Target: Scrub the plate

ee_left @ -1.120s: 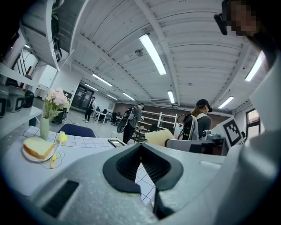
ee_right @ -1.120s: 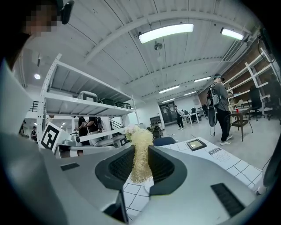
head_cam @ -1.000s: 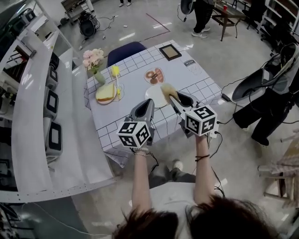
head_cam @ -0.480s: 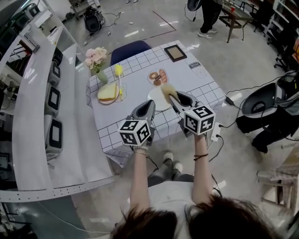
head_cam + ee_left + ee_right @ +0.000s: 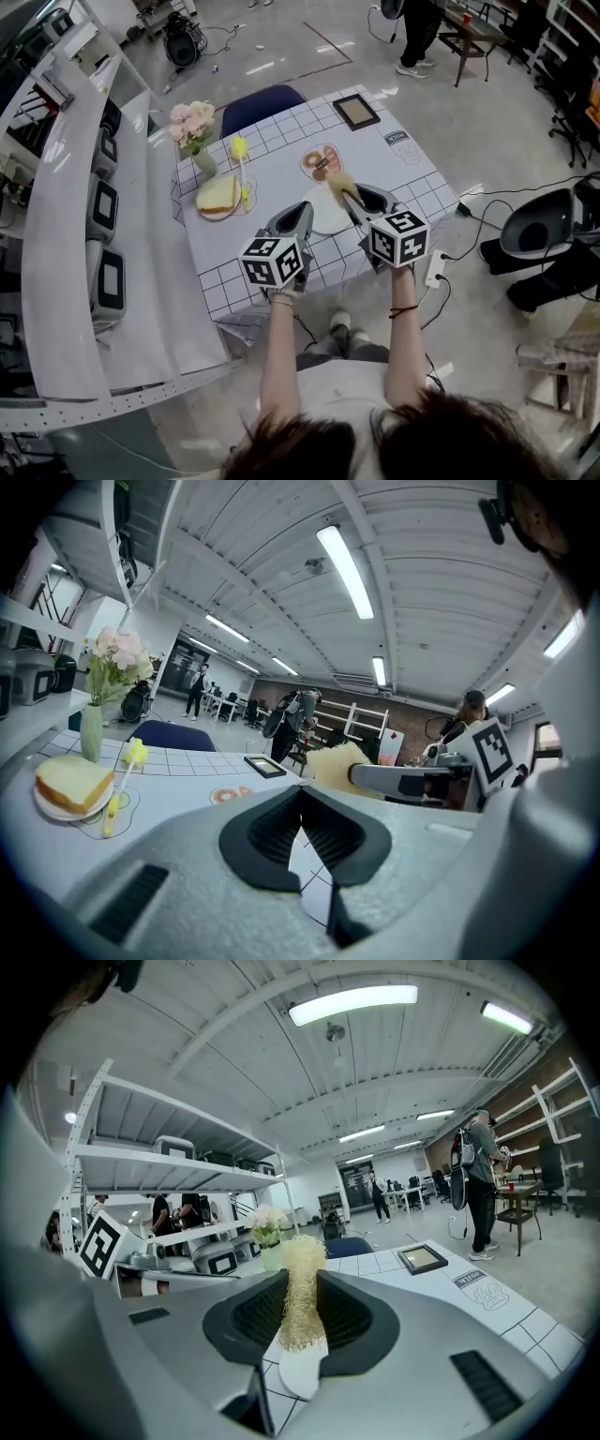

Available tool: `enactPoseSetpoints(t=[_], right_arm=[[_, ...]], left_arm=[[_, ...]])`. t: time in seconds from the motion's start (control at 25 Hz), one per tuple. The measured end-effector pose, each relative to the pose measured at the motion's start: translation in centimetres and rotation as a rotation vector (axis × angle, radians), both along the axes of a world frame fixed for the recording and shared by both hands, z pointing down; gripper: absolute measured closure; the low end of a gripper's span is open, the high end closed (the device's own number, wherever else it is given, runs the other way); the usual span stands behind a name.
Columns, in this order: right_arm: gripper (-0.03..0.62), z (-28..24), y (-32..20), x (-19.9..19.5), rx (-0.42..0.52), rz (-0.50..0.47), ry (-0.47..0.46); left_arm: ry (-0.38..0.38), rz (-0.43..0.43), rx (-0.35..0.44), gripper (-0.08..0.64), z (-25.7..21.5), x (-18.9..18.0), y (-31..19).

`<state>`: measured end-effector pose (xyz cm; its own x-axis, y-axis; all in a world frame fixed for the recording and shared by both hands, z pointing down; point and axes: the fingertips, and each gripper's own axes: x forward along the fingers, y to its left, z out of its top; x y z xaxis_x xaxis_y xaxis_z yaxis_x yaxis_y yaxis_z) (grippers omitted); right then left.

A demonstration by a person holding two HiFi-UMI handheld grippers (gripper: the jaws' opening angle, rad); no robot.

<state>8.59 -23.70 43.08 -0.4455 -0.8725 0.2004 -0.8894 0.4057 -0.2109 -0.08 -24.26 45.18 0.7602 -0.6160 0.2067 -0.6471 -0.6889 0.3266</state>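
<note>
step: scrubbing looks not yet begun. The scrubber is held above the plate and no contact shows.
right gripper [image 5: 349,194]: jaws pinched on a tan fibrous scrubber [image 5: 338,182], which sticks out past the tips toward the far side.
left gripper [image 5: 303,208]: jaws pressed together with nothing between them, tip just left of the plate.
plate [image 5: 328,220]: white, on the table between the two grippers and partly hidden by them.
how: I'd lower the scrubber flat onto the plate face and work in small circles with light pressure. The plate sits loose on cloth and will likely slide, so brace its left rim with the left gripper.
room: open workshop with a grey floor, white shelving [image 5: 56,234] down the left and a person [image 5: 417,28] standing far right.
table [image 5: 225,272]: white grid-print cloth, blue chair [image 5: 258,101] at the far side.
on it: bread [image 5: 217,194] on a dish at left, flower vase [image 5: 192,127] far left, framed picture [image 5: 356,111] far right, yellow brush [image 5: 239,155] beside the bread.
</note>
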Motion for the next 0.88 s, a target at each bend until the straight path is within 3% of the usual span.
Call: enactPoseSetpoints(t=[0.4,0.88], right_arm=[[0.505,1.6,-2.3,-0.3,-0.046,-0.044,0.019],[0.505,2.8,-6.5,-0.8,-0.101,-0.245,0.078]], left_arm=[[0.004,-0.036,-0.069,0.549,2.2,-0.3,-1.4],[0.058,-0.201,-0.146,0.549,3.8,0.0,-2.4]])
